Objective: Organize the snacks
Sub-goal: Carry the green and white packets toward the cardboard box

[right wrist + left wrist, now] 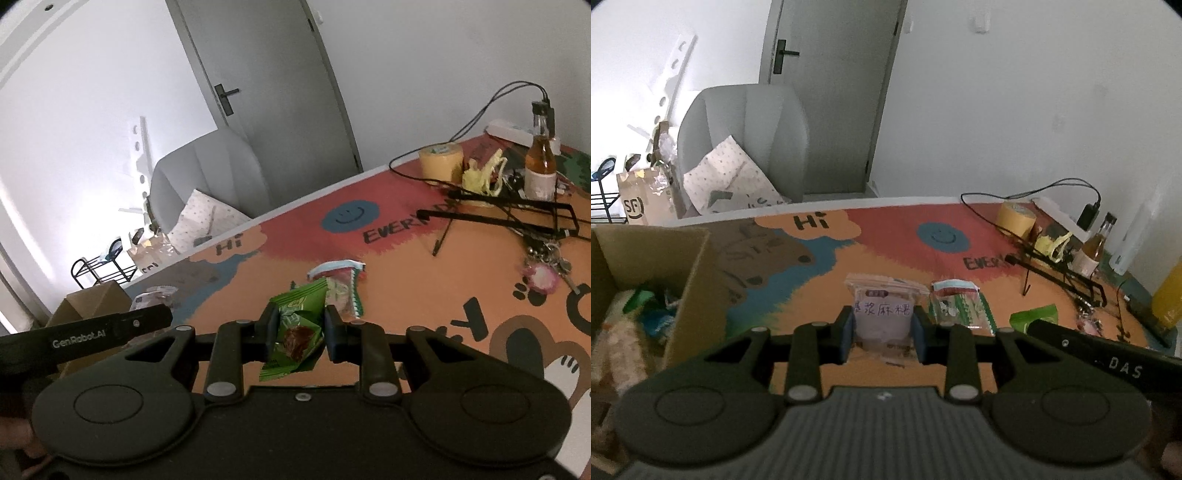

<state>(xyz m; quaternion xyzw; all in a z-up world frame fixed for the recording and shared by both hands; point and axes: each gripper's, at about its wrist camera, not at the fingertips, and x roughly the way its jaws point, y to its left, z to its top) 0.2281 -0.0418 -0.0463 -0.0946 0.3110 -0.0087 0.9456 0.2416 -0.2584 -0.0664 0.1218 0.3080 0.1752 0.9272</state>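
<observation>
With both tools loaded, it's a double pickup: the left gripper [882, 332] has its fingers clamped on the pale mochi packet [882, 314] at centre frame, and the right gripper [301, 334] pinches the green snack packet [297, 332] just above the bench [406, 295]. A striped packet [960, 304] waits beside them. Best play: lift clear, carry left to the cardboard box [698, 280] at the left edge, and release only once well over its opening.

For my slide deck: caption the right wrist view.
Right tool clamps a green snack packet above the colourful table mat.
</observation>
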